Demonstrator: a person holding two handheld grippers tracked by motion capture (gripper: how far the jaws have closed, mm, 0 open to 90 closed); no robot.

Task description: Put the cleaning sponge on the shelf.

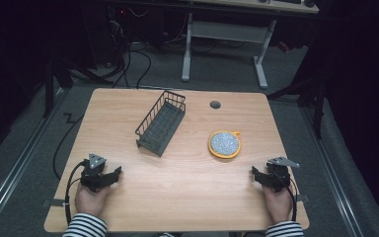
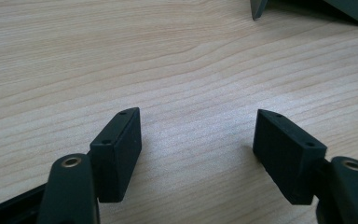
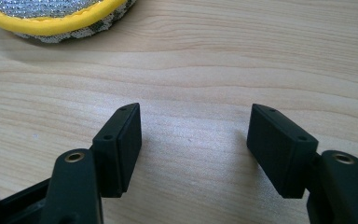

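Both grippers are parked at the near edge of the table (image 1: 128, 207), jaws spread wide with nothing in them — the left gripper (image 1: 112, 176) at the left corner, the right gripper (image 1: 254, 174) at the right. The round yellow-rimmed scrubbing pad (image 1: 224, 143) lies flat just ahead and a bit inward of the right gripper, so I'd guess that hand goes for it. The dark wire rack (image 1: 162, 122) sits mid-table, long axis running diagonally away — well apart from both. No brand or writing readable anywhere.
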